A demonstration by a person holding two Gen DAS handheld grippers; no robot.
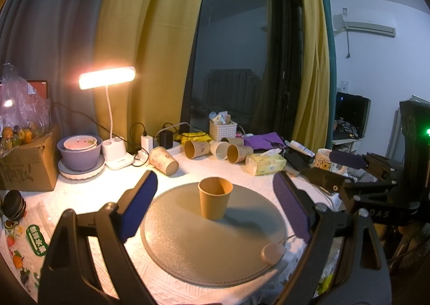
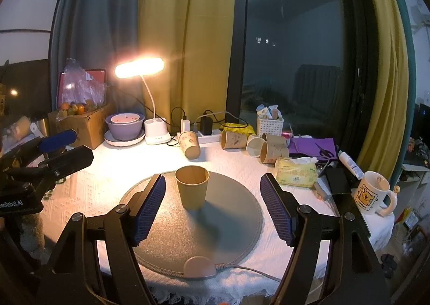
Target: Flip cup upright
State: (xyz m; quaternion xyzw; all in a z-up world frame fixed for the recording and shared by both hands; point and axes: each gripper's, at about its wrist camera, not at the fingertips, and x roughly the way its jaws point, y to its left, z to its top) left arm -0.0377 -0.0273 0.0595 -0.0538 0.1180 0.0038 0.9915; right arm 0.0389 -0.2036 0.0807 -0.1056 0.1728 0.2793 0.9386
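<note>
Hand-held gripper [image 2: 212, 205] gapes around upright paper cup [image 2: 192, 187].

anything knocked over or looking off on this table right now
The brown paper cup on the round grey mat stands upright, mouth up, and both grippers are open and clear of it. Behind the mat, a patterned paper cup and a cluster of paper cups near the white power strip lie tipped on their sides.
</note>
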